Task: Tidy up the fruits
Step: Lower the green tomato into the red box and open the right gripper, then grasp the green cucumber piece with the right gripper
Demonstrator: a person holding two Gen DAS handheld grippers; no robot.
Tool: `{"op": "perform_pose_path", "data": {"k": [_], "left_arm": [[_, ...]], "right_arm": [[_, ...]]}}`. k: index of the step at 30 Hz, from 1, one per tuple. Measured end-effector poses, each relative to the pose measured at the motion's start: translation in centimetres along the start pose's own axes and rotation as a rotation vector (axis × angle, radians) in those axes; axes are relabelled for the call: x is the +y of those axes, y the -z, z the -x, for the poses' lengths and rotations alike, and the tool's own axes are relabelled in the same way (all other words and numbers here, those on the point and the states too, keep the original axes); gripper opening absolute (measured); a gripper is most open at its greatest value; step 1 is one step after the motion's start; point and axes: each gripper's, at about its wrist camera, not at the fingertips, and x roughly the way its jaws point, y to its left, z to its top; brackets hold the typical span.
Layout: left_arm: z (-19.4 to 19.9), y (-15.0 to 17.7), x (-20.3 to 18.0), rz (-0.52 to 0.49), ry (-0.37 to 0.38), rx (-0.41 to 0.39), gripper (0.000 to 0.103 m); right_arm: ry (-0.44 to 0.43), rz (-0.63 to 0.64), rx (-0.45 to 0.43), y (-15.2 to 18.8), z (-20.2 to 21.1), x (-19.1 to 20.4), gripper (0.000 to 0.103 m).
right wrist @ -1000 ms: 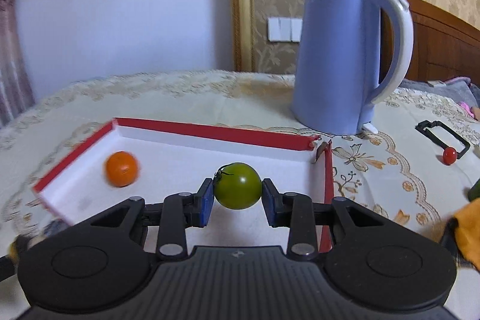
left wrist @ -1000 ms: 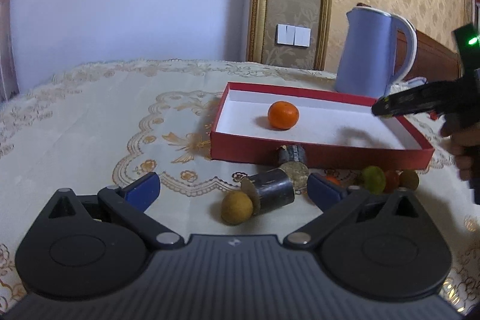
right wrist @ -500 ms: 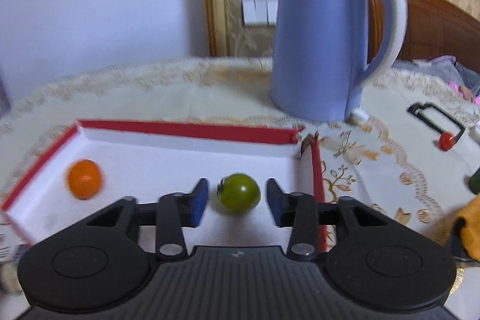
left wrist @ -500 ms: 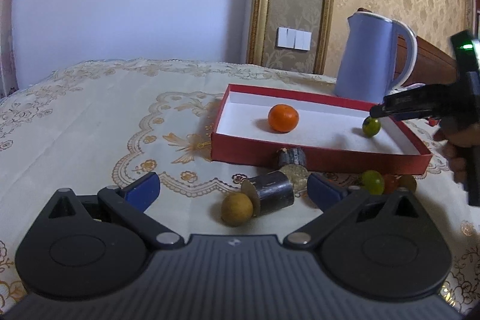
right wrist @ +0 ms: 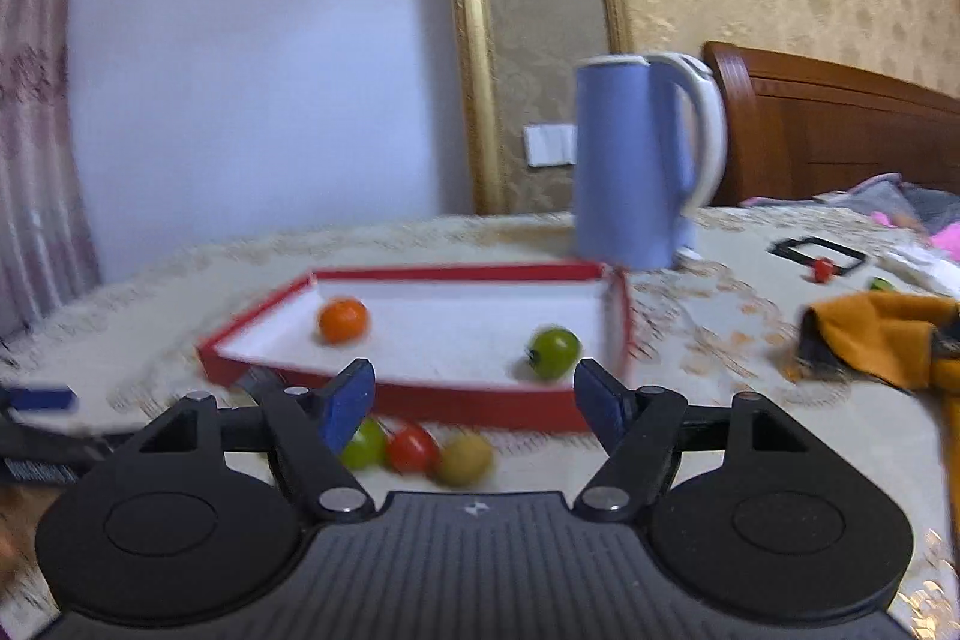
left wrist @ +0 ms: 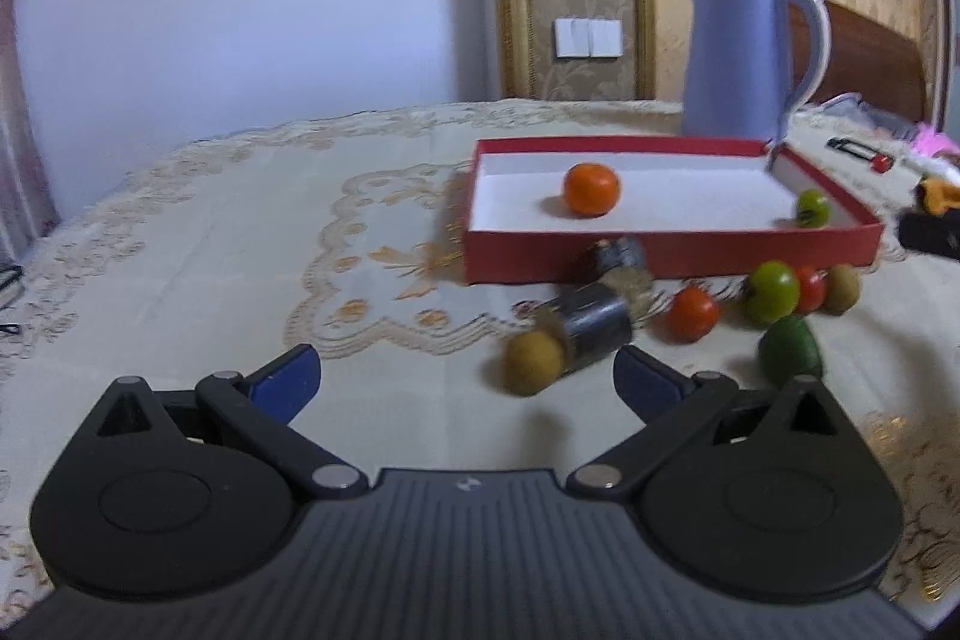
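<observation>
A red tray (left wrist: 672,253) (right wrist: 420,394) with a white floor holds an orange (left wrist: 591,189) (right wrist: 342,320) and a green tomato (left wrist: 813,207) (right wrist: 555,352) in its right corner. In front of the tray lie a brown fruit (left wrist: 534,361), a red tomato (left wrist: 693,313), a green tomato (left wrist: 773,292), another red one (left wrist: 811,287), a brown one (left wrist: 843,287) and a green fruit (left wrist: 789,349). My left gripper (left wrist: 465,376) is open and empty, short of the brown fruit. My right gripper (right wrist: 474,397) is open and empty, back from the tray.
A blue kettle (left wrist: 741,55) (right wrist: 639,166) stands behind the tray. A dark metal cylinder (left wrist: 594,325) lies beside the brown fruit, another (left wrist: 621,259) against the tray wall. An orange cloth (right wrist: 888,334) lies to the right. The table has an embroidered cloth (left wrist: 240,232).
My right gripper opened and let go of the green tomato in the tray, then pulled back and up. My left gripper shifted a little, bringing more fruits into view.
</observation>
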Motion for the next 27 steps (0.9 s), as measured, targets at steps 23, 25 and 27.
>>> {"op": "perform_pose_path", "data": {"k": [23,25,27], "left_arm": [[-2.7,-0.4,0.8,-0.031,-0.180,0.088,0.095],[-2.5,-0.4,1.3,-0.008,-0.163,0.080,0.095],[-2.2,-0.5,1.3,-0.008,-0.120,0.081,0.096]], "right_arm": [[-0.124,0.100,0.086,1.9,0.8,2.8,0.075],[-0.110,0.113,0.093,2.1,0.7,3.1,0.075],[-0.113,0.133,0.100,2.2,0.6,3.4,0.075]]}}
